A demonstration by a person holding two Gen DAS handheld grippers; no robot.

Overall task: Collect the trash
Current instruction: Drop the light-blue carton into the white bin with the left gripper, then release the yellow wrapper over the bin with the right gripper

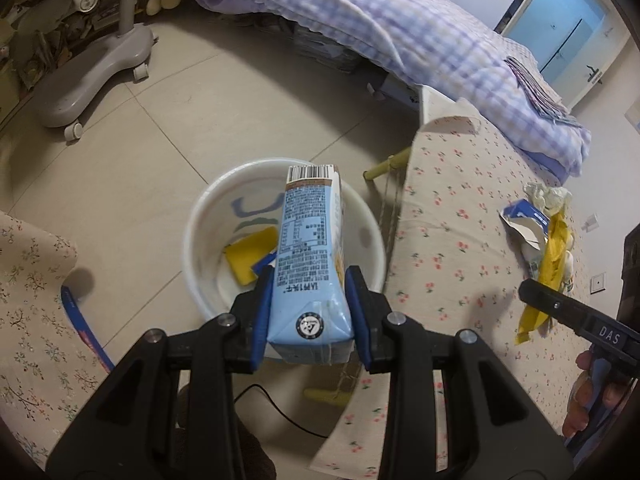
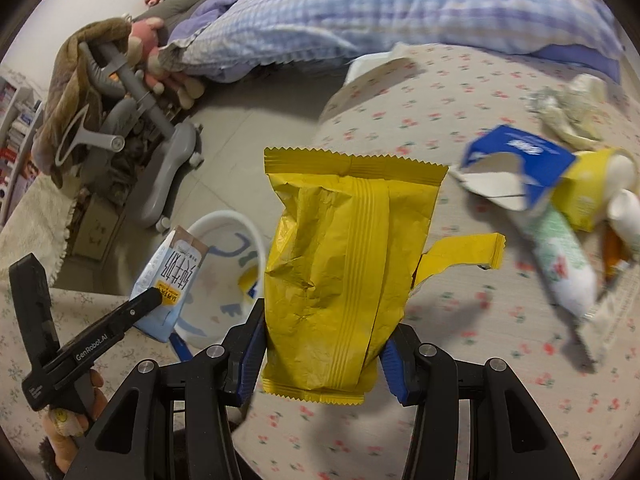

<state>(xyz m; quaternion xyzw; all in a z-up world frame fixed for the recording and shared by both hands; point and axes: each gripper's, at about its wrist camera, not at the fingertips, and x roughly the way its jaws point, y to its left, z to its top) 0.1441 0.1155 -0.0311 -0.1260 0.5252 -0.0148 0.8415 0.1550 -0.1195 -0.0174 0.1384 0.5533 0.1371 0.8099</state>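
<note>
My left gripper (image 1: 310, 300) is shut on a light blue drink carton (image 1: 310, 248) and holds it over a white basin (image 1: 200, 216) on the floor. The basin holds a yellow scrap (image 1: 250, 252). My right gripper (image 2: 320, 352) is shut on a yellow snack wrapper (image 2: 344, 256) above the floral tablecloth (image 2: 460, 360). The carton (image 2: 168, 284) and basin (image 2: 224, 224) also show in the right wrist view. More trash lies on the table: a torn blue box (image 2: 520, 152), a white-green tube (image 2: 564, 264), crumpled tissue (image 2: 568, 112).
A bed with a checked quilt (image 1: 420, 28) stands behind the table. A grey wheeled chair base (image 1: 92, 76) is at the left on the tiled floor. A black cable (image 1: 288, 420) lies on the floor below the basin. A second cloth-covered surface (image 1: 32, 320) is at left.
</note>
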